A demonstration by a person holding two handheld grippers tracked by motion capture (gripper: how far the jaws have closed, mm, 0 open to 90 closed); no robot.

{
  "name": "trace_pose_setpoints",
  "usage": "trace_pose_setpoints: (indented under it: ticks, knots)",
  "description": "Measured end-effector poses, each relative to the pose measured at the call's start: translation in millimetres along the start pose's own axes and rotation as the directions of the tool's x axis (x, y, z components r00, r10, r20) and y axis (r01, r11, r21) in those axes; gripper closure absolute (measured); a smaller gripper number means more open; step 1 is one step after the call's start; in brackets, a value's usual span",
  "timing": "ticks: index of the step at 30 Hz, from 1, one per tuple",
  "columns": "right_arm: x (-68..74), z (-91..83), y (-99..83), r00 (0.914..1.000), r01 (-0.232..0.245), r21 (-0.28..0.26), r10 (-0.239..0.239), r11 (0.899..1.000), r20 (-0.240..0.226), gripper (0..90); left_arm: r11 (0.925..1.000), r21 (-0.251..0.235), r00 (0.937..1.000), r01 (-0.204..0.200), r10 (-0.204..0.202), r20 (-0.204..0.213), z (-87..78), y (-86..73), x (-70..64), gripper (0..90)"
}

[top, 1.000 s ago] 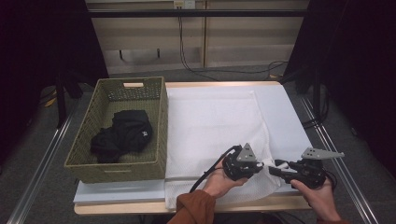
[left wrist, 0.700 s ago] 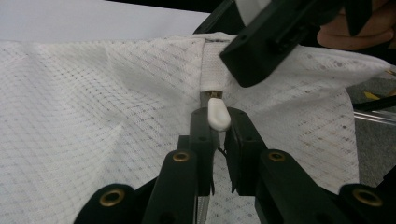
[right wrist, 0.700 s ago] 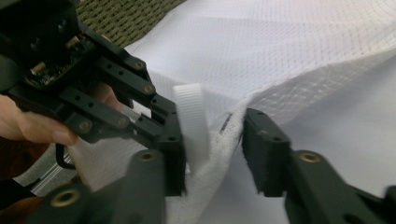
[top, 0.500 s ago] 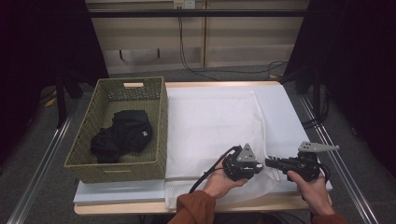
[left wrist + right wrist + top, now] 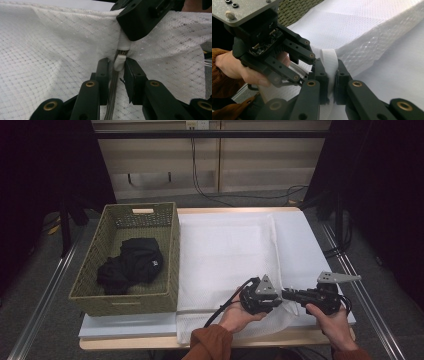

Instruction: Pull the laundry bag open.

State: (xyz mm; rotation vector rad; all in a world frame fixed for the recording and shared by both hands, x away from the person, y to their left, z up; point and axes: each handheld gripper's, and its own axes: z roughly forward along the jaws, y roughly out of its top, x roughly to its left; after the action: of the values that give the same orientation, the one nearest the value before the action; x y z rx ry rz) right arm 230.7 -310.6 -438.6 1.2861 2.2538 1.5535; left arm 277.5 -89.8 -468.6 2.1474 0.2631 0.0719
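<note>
No writing can be read anywhere; the black garment in the woven basket at the table's left bears a small pale mark, too small to make out. The basket stands just beside the white mesh laundry bag, which lies flat across the middle of the white table cover, its near edge at the table's front edge. At that near right corner the two tools meet. The left gripper has its jaws close about the bag's white zipper pull, the grey zipper line running down between them; whether they actually pinch it cannot be told. Just to its right, the right gripper is clenched on a white ribbed tab at the bag's zipper end, the left gripper's body touching or nearly touching its jaws. A black cable trails off the front edge. Open cover lies to the right and behind; metal rails flank the table.
</note>
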Motion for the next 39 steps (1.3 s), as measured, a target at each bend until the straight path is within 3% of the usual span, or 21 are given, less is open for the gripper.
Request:
trace_pose_setpoints:
  ticks: [6, 10, 18, 24, 31, 33, 39]
  knots:
    - [3.6, 6.1, 0.9, 1.0000, 0.004, 0.011, -0.004, 1.000, -0.004, 84.6, 1.0000, -0.002, 0.9999, -0.004, 0.004, 0.015, 2.9, -1.7, -1.5, 72.6]
    - [5.6, 7.2, 1.6, 0.9999, 0.013, 0.009, -0.013, 1.000, 0.002, 84.6, 1.0000, 0.003, 0.9997, 0.006, -0.007, 0.024, 2.1, -5.5, -1.2, 80.9]
    - [4.6, 3.7, -0.4, 0.9999, 0.006, 0.002, -0.006, 1.000, 0.014, 84.5, 0.9999, 0.007, 0.9996, 0.014, -0.014, 0.023, -2.6, -4.2, -3.1, 81.2]
    - [1.8, 1.5, -2.5, 0.9993, -0.002, 0.005, 0.001, 1.000, 0.038, 84.5, 0.9992, -0.028, 0.9992, 0.028, -0.027, 0.029, -6.8, -4.4, -3.8, 81.2]
    - [3.7, 5.2, -3.4, 0.9995, 0.001, 0.019, -0.002, 1.000, 0.032, 84.5, 0.9997, -0.022, 0.9995, 0.015, -0.014, 0.028, -3.2, -1.6, -7.1, 78.6]
    - [5.0, 6.3, -2.5, 0.9998, 0.002, 0.015, -0.003, 1.000, 0.022, 84.5, 1.0000, -0.009, 1.0000, -0.001, 0.001, 0.009, 0.0, -1.3, -8.2, 79.1]
    - [7.9, 8.3, -3.1, 0.9998, 0.015, 0.025, -0.015, 1.000, 0.015, 84.5, 0.9999, 0.002, 0.9999, 0.016, -0.016, -0.004, 2.7, -1.8, -6.6, 81.2]
